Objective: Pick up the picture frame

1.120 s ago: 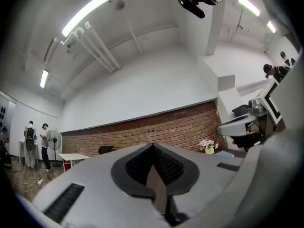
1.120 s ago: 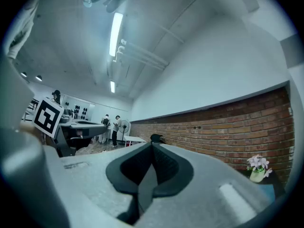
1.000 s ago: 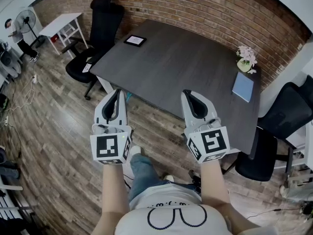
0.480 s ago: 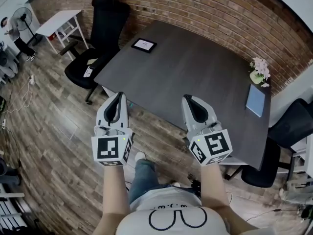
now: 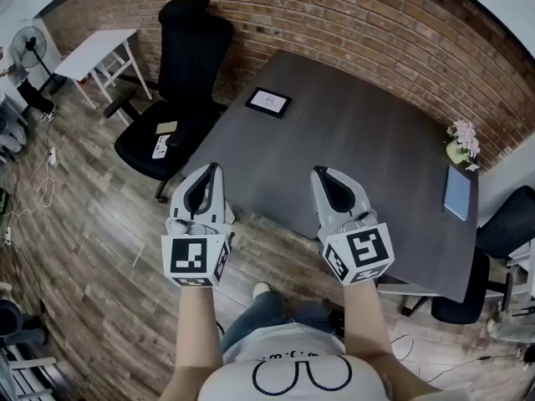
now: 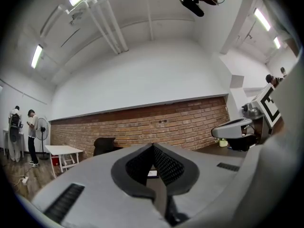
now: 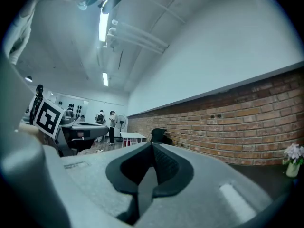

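Note:
The picture frame (image 5: 268, 102), black-edged with a white picture, lies flat near the far left corner of the dark table (image 5: 351, 157). My left gripper (image 5: 207, 172) is shut and empty, held level at the table's near left edge. My right gripper (image 5: 323, 175) is shut and empty too, over the table's near edge. Both are well short of the frame. In the left gripper view a sliver of the frame (image 6: 152, 173) shows between the closed jaws of the left gripper (image 6: 153, 148). The right gripper (image 7: 152, 146) points along the brick wall.
A black office chair (image 5: 180, 73) stands left of the table with small items on its seat. A white side table (image 5: 104, 47) and a fan (image 5: 25, 44) are at far left. A flower vase (image 5: 461, 143) and a blue notebook (image 5: 459, 193) sit at the table's right end. Another chair (image 5: 501, 224) is at right.
Both grippers and I have come closer to the table. The picture frame and table now lie lower and more to the right in the head view. Both grippers stay shut.

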The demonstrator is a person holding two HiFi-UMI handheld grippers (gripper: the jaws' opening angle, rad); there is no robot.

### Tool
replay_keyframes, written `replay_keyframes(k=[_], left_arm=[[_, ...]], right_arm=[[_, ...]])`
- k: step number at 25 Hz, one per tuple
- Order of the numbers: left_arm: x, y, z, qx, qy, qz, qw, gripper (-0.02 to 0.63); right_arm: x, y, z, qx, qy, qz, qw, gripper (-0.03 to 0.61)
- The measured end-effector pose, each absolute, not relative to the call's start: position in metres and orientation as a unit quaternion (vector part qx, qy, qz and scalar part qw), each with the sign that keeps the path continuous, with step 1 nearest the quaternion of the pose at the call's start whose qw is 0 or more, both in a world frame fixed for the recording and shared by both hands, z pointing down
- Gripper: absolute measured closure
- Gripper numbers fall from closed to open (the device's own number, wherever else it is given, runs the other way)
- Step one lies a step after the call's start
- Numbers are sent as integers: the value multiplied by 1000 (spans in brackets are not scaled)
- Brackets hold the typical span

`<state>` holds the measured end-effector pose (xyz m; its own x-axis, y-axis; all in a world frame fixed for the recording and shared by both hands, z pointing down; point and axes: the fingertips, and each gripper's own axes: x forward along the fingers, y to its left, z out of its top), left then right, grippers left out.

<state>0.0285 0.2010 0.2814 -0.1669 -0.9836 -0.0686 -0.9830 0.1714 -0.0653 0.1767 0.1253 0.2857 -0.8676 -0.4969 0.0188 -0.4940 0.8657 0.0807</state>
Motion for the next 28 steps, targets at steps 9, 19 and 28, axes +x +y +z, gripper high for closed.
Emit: replay_keyframes(k=[9, 19, 28], left_arm=[[-38, 185, 297, -645, 764, -1, 24, 615], [-104, 120, 313, -654, 756, -19, 12, 615], [-178, 7, 322, -686, 726, -38, -4, 615]], right_arm=[[114, 98, 294, 264, -963, -38, 40, 575], [42, 30, 315, 272, -961, -27, 46, 575], [-23, -65, 333, 309, -950, -5, 56, 575]])
